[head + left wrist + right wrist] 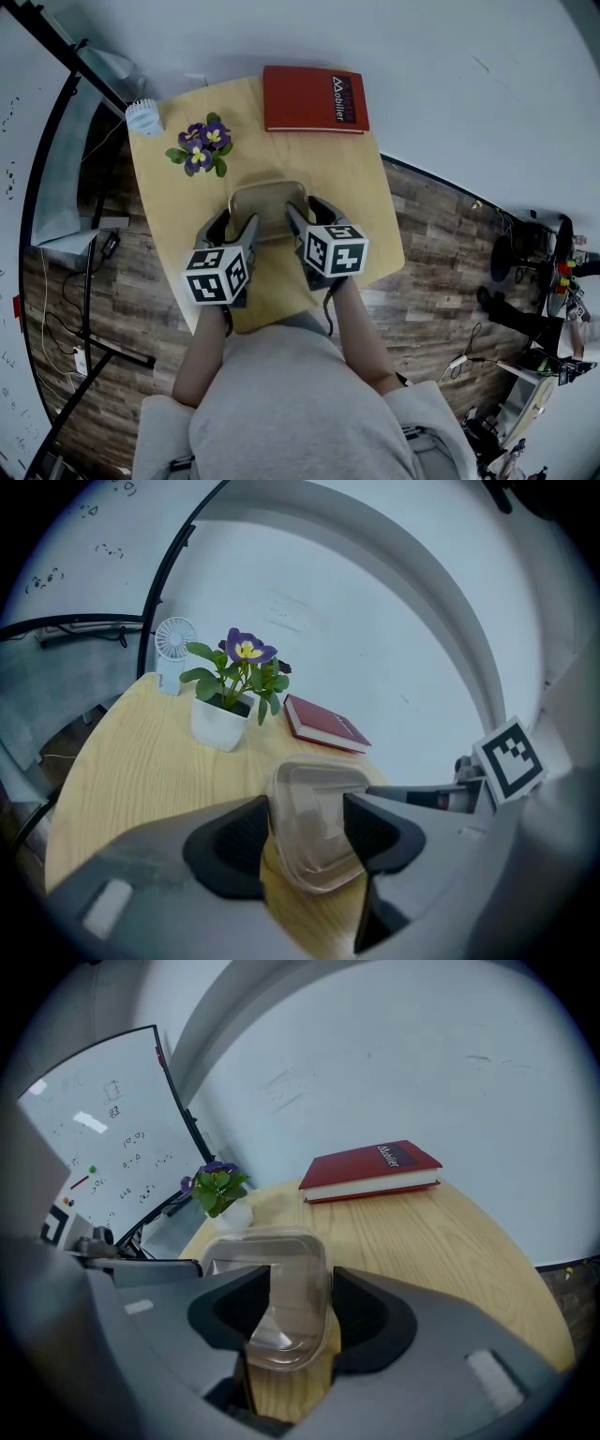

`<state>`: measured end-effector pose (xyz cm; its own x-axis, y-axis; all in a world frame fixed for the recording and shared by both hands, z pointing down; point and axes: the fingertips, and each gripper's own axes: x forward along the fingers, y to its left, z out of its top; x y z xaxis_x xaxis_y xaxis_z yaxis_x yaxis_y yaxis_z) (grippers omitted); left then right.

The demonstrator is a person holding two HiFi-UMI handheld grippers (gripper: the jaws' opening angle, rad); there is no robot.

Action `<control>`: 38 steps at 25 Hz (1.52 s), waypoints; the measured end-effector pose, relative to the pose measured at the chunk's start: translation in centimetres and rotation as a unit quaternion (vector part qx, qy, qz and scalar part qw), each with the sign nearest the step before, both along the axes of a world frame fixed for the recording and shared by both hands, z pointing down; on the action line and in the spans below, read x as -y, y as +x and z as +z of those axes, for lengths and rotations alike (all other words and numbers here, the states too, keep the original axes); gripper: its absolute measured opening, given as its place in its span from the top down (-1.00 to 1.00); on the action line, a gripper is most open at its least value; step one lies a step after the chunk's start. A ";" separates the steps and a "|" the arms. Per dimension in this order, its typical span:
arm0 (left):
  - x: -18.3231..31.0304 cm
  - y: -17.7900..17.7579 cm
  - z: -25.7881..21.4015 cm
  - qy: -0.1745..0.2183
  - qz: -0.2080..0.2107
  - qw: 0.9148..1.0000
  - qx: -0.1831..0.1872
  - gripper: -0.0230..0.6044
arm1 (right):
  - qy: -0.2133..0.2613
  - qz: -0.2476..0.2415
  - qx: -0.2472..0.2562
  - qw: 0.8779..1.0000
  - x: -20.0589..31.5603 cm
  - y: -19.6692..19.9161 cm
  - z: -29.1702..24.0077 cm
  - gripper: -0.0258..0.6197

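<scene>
A clear plastic lidded container (268,206) lies in the middle of the round light-wood table (366,178). My left gripper (240,228) is shut on its near left corner. The right gripper (299,223) is shut on its near right corner. In the left gripper view the container (314,825) fills the gap between the dark pads of the left gripper (307,829), touching both. The right gripper view shows the same: the container (281,1297) is pinched by the right gripper (287,1314). The container looks empty.
A red book (314,98) lies at the table's far edge. A potted purple flower (202,145) and a small white fan (143,116) stand at the far left. A whiteboard (103,1147) stands left of the table. Cables lie on the wooden floor (441,291).
</scene>
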<state>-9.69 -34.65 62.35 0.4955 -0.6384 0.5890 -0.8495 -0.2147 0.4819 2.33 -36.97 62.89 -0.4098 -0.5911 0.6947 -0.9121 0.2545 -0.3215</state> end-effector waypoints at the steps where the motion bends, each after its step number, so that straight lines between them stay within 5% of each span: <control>1: 0.0 0.0 -0.1 0.002 -0.001 1.000 0.001 0.12 | 0.001 0.000 0.001 1.000 0.0 0.0 -0.1 0.26; 38: 0.2 -0.6 -2.0 0.048 -0.011 0.999 0.019 0.12 | 0.034 0.000 0.011 0.999 -0.1 -0.8 -1.4 0.26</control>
